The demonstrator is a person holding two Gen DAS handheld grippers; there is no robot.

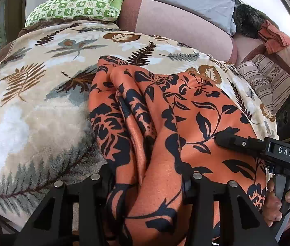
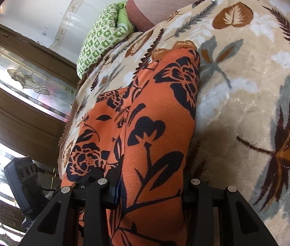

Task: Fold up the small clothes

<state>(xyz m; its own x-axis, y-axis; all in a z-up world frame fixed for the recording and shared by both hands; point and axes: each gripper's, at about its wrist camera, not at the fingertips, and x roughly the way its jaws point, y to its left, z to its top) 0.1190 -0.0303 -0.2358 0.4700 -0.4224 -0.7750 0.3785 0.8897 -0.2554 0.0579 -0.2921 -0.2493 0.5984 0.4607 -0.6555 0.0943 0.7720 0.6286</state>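
While both grippers are carrying one end of the orange floral garment [image 1: 165, 110] between them, we are looking along its length toward the far end, which is lying ahead of the fingers on the leaf-print blanket [image 1: 32, 86]. We are gripping a thick bunched fold of the cloth in the left gripper [image 1: 147, 186], with the jaws standing partly apart around it and fabric filling the gap; the fingertips themselves are buried in the cloth. We are doing the same with the right gripper [image 2: 149, 192], its jaws partly apart and closed on a broad fold of the same garment. In the left wrist view the right gripper's finger [image 1: 233, 140] is reaching in from the right, just beside our own grip, so the two holds are sitting side by side on the near edge. The garment's long axis is running straight away from the fingers, gathered into lengthwise pleats, with its scalloped hem [image 2: 177, 47] resting farthest from the right fingers. We are judging that the coming move depends on this: the near edge is up in both grips and the far end is down on the blanket, so laying it forward would bring edge toward hem. Neither hand is clearly the nearer one to that hem.
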